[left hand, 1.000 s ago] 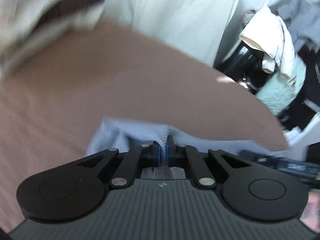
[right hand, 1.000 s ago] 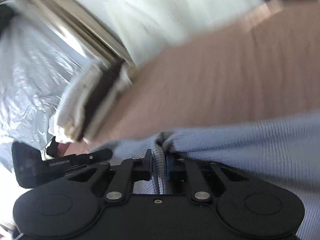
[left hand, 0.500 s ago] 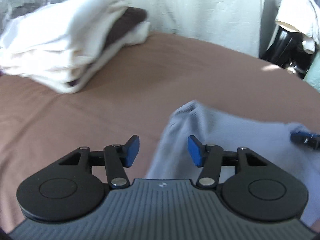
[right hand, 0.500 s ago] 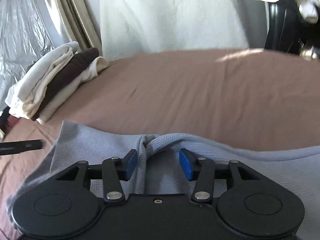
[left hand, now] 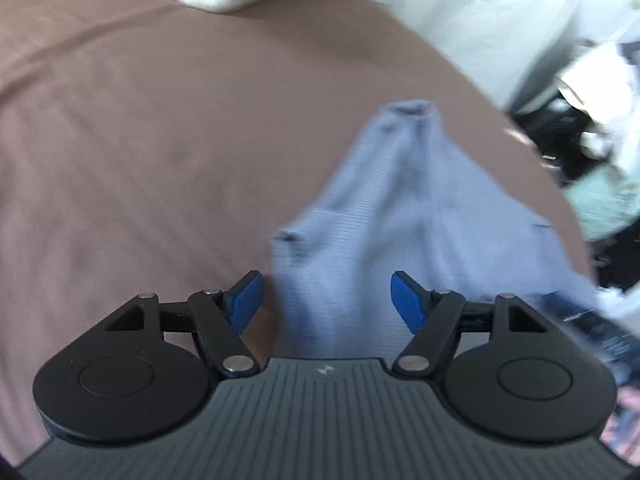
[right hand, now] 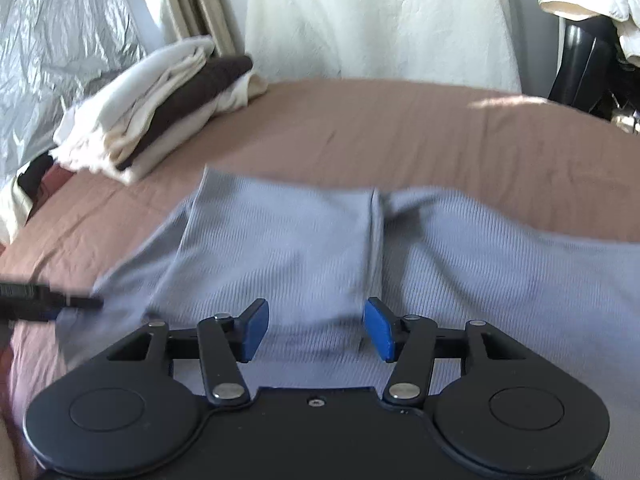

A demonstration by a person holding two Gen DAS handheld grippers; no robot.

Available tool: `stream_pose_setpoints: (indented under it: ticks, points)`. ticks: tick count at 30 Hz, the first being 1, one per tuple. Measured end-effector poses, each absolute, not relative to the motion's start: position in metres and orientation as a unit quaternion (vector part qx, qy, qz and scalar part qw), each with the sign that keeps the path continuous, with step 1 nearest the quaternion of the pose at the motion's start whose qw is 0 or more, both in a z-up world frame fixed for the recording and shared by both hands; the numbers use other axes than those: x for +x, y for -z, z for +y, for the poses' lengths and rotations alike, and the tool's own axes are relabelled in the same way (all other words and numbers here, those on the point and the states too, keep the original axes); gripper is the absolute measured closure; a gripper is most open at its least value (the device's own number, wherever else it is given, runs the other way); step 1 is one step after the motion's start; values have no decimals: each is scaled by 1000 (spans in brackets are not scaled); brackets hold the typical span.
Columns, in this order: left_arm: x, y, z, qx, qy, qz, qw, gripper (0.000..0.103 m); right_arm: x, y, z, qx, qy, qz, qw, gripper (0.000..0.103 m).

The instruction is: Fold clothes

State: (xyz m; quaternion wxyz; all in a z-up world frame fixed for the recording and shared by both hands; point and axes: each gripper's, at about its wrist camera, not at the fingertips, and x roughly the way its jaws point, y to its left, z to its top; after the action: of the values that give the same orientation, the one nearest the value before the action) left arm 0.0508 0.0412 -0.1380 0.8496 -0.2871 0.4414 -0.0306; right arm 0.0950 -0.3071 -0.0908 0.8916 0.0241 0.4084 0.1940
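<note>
A light blue ribbed garment [right hand: 320, 248] lies spread on the brown bed cover [right hand: 400, 120], with one part folded over near its middle. In the left wrist view it [left hand: 400, 208] runs away from me toward the bed's right edge. My left gripper [left hand: 326, 300] is open and empty above the garment's near end. My right gripper [right hand: 316, 330] is open and empty just above the garment. The left gripper's tip [right hand: 40, 302] shows at the left edge of the right wrist view.
A stack of folded white and dark brown clothes [right hand: 160, 100] sits at the back left of the bed. A white sheet [right hand: 376, 16] hangs behind. A pile of unfolded clothes [left hand: 600, 120] lies off the bed's right side.
Both grippers, shut on the blue garment a second ago, opened and let it drop onto the bed. They have since pulled back from it, and the left view has swung right.
</note>
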Motion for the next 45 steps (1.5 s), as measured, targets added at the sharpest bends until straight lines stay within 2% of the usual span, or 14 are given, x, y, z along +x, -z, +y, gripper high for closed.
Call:
stream_pose_setpoints:
  ticks: [1,3,8,14,18,22,26,29,31,35,41,43,44,45]
  points:
    - [51,137,35,-269,33,434,859,45,91,94,-307,22,-190,415,889,44]
    - [49,132,28,-223,21,422,878,93,86,99,-308,28,-185,429,884,44]
    - [36,107,50,-219,6,375,901,93,75,112,-325,101,-210,465,854,44]
    - [39,144,42,-211,-15,448,869,88,71,108,-351,108,-158,509,839,42]
    - [30,119,42,-185,-46,419,888,60,71,62,-396,93,-120,517,842,42]
    - [16,89,25,-182,-11,366,912,54,55,32,-479,121,-68,478,867,28]
    - [11,75,-16,-189,61,341,919,48,18,60,-574,260,43,460,848,27]
    - [18,86,-55,-158,94,369,911,46,-17,86,-619,442,66,434,782,27]
    - [23,99,-77,-143,110,396,900,42,-27,91,-628,498,44,403,767,27]
    - [23,134,-97,-114,90,478,866,40,-15,107,-622,477,85,434,760,26]
    - [11,134,-117,-67,92,469,876,38,18,119,-622,456,144,390,787,24]
    - [15,135,-116,-76,94,465,877,38,33,112,-613,414,166,360,819,36]
    - [16,135,-115,-79,98,464,877,38,40,107,-607,383,168,354,836,83]
    - [12,135,-113,-75,101,464,877,38,48,101,-598,343,160,359,853,92]
